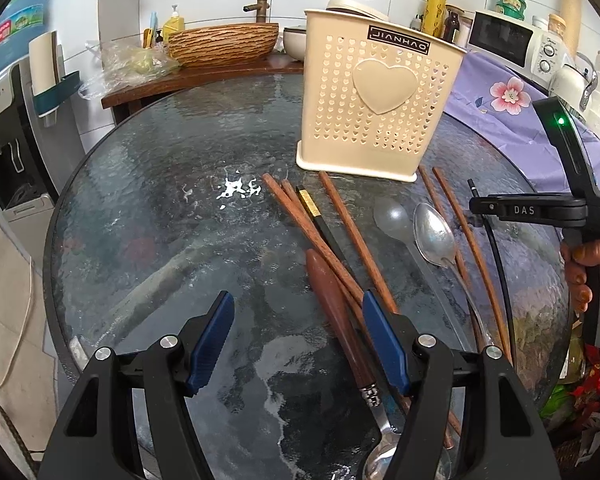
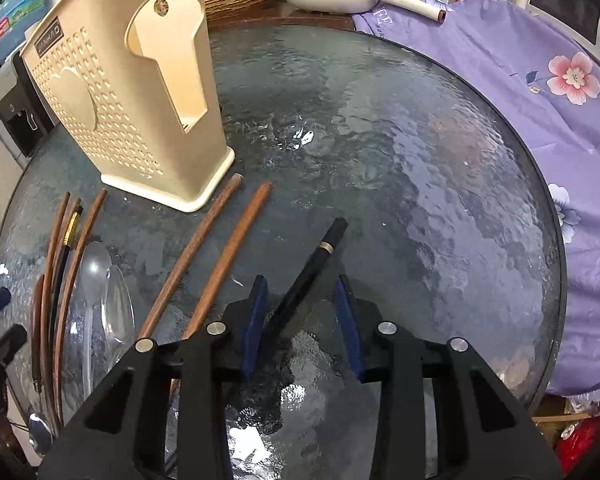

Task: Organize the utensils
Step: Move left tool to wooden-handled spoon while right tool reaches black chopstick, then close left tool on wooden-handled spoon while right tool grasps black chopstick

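Two wrist views of one round glass table (image 1: 148, 208). The left wrist view alone shows the front of the cream utensil holder (image 1: 376, 96), with its heart panel and label, standing upright at the table's far side, and the right gripper from the side, gripped by a hand (image 1: 584, 268) at the frame's right edge. The right wrist view alone shows the holder's side wall with its tall cut-out, and a purple floral cloth (image 2: 520, 92) beyond the table's rim.

The left gripper (image 1: 298, 340) hangs over the near part of the table with its blue pads well apart and nothing between them; a wooden-handled spoon (image 1: 336, 312) and several brown chopsticks (image 1: 352, 236) lie under and beside its right finger. Two clear and metal spoons (image 1: 432, 232) rest with bowls toward the holder.

The right gripper (image 2: 302, 312) stands partly open, its pads either side of a black chopstick (image 2: 312, 272) with clear gaps on both sides. This chopstick lies flat on the glass, its long axis running from between the fingers up and rightward, the gold-banded blunt end pointing away from the gripper. Two brown chopsticks (image 2: 204, 248) lie left of it, roughly parallel, ends near the holder's base.
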The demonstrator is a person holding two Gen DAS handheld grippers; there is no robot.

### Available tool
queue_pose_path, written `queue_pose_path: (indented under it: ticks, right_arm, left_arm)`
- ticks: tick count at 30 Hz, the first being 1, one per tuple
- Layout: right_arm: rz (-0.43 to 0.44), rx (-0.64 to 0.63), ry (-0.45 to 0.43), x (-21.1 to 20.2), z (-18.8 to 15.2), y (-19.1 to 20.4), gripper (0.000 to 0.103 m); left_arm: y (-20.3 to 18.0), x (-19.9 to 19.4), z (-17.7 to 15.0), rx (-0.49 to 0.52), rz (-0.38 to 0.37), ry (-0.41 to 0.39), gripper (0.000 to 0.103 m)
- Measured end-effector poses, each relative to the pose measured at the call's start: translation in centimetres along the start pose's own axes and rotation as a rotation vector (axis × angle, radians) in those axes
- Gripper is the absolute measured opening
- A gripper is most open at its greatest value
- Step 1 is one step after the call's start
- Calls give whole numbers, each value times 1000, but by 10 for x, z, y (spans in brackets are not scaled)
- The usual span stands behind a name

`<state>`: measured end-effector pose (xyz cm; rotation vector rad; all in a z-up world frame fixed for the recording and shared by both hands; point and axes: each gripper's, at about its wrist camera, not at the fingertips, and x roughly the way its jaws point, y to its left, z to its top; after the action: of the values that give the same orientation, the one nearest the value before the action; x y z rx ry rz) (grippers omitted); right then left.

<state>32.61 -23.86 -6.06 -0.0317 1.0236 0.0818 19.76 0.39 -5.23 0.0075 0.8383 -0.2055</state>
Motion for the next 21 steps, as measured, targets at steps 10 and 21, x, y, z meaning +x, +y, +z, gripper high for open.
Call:
queue_pose_path:
  ticks: [10,21]
  right_arm:
    - [23,-34,-3,5,7,15,24]
    - [36,-22,10,1,1,19,23]
  left_arm:
    - [-11,5,-1,36,3,36,47]
    - [-18,15,8,58,40,76,28]
